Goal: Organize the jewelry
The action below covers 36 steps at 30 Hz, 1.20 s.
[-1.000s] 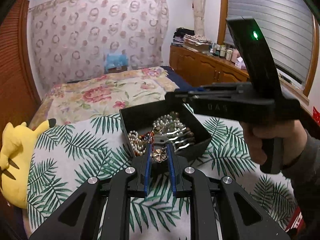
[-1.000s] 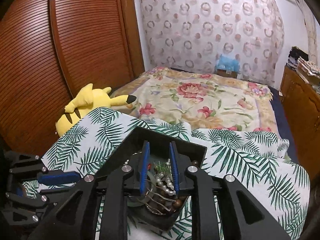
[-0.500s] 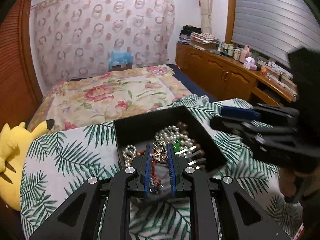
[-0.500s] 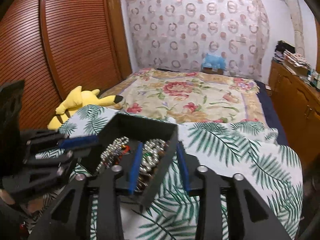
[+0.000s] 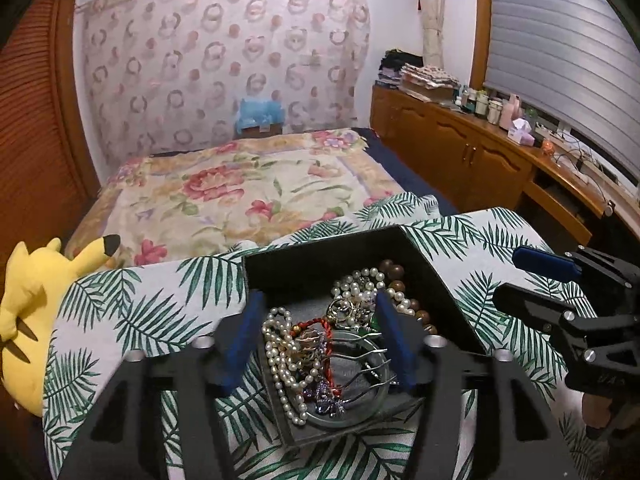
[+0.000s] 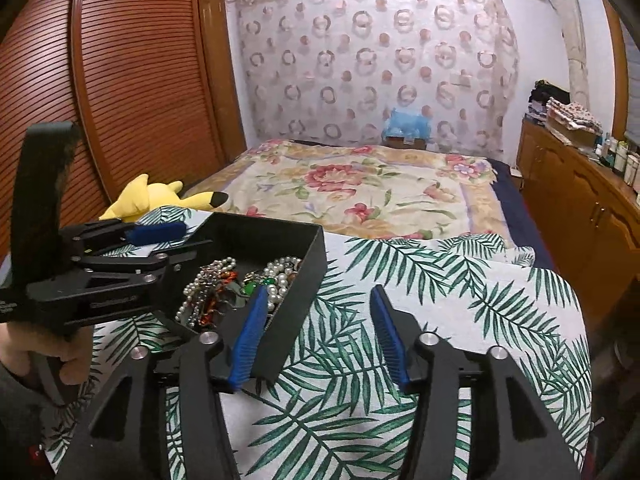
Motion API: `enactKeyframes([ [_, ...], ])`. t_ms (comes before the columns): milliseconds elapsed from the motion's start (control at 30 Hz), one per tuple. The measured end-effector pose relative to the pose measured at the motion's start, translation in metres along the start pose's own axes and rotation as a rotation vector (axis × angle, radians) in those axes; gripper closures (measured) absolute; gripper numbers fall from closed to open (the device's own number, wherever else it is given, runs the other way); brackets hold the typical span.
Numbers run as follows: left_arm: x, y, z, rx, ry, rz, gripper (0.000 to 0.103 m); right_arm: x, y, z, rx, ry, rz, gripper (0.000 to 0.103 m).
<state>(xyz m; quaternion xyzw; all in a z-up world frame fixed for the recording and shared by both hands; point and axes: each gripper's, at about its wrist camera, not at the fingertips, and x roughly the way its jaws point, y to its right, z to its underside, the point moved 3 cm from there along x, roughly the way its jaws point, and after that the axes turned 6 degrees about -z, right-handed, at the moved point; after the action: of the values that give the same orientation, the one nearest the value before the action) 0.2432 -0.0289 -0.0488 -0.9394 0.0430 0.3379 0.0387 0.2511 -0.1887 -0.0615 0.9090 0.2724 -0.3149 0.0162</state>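
Observation:
A black box of jewelry sits on the palm-leaf cloth. In it lie a pearl necklace, a red cord, brown beads, a small gold piece and a metal comb. My left gripper hangs over the box with its jaws opening; the pads touch nothing. In the right wrist view the box is at left and my right gripper is opening too. It straddles the box's right wall without pressing it. The left gripper reaches in from the left.
A yellow plush toy lies at the left edge of the cloth. Behind is a bed with a floral cover. A wooden cabinet with bottles runs along the right; a slatted wooden door stands at left.
The left gripper, earlier shut on the small gold piece, has opened and the piece lies in the box. The right gripper has widened and shifted right to the box's wall.

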Motion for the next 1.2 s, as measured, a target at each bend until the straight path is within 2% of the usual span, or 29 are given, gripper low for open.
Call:
enactKeyframes([
  [33, -0.002, -0.001, 0.0, -0.002, 0.003, -0.004, 0.036, 0.0, 0.0, 0.001, -0.001, 0.001, 0.01, 0.041],
  [100, -0.006, -0.003, 0.001, -0.004, 0.013, -0.021, 0.024, 0.0, 0.003, 0.002, 0.0, 0.005, 0.031, 0.03],
  [267, -0.019, -0.006, 0.006, -0.008, 0.029, -0.049, 0.008, -0.005, 0.007, 0.007, 0.014, 0.025, 0.068, 0.011],
  [300, -0.022, -0.006, 0.008, -0.009, 0.032, -0.049, 0.008, -0.006, 0.007, 0.007, 0.014, 0.031, 0.072, 0.006],
  [367, -0.029, -0.005, 0.012, -0.003, 0.032, -0.052, 0.008, -0.009, 0.007, 0.007, 0.016, 0.047, 0.083, 0.003],
  [700, -0.06, -0.003, 0.032, -0.007, 0.046, -0.07, 0.008, -0.029, -0.002, 0.013, 0.06, 0.082, 0.097, 0.003],
  [1200, -0.128, -0.003, 0.053, -0.053, 0.101, -0.09, 0.008, -0.101, -0.042, 0.037, 0.072, 0.202, 0.115, 0.003],
])
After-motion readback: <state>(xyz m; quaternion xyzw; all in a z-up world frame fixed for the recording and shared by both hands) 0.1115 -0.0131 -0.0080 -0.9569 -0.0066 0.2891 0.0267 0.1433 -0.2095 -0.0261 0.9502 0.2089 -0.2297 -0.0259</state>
